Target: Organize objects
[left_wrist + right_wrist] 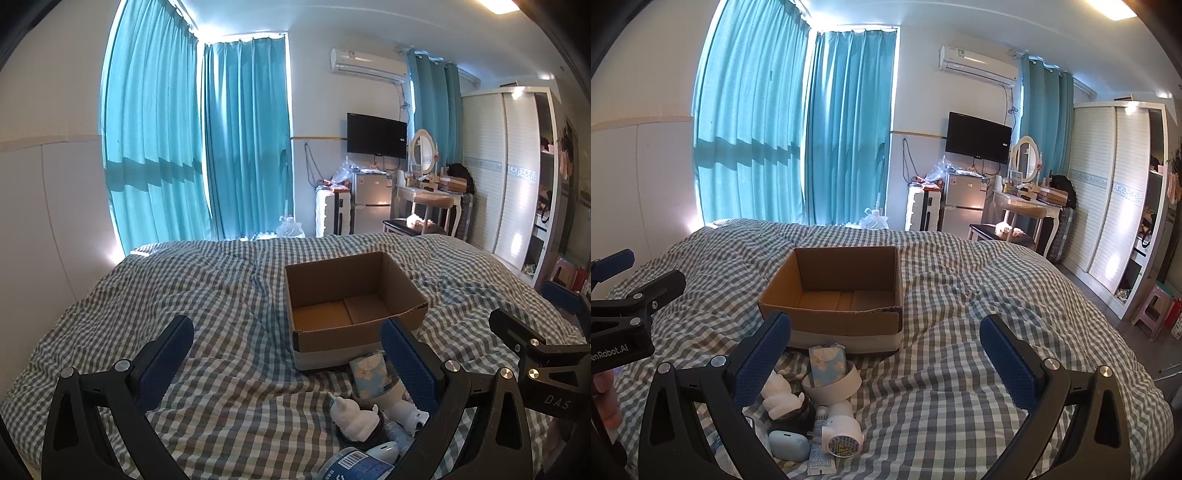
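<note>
An empty cardboard box point(354, 295) point(842, 291) stands open on the checked bed cover. In front of it lies a small pile: a floral tissue pack point(369, 373) point(827, 360), a white tape roll point(833, 386), a white figurine point(351, 415) point(781, 398), a white plug-in device point(842, 432), a pale blue case point(788, 445) and a small tube point(820, 417). My left gripper point(288, 365) is open, left of the pile. My right gripper point(886, 362) is open, right of the pile. Both hold nothing.
The bed cover point(221, 288) point(979, 332) spreads wide around the box. Beyond the bed are teal curtains point(243, 140), a small fridge point(962, 206), a dressing table point(1027, 206), a wardrobe point(1108, 192) and a pink stool point(1152, 306).
</note>
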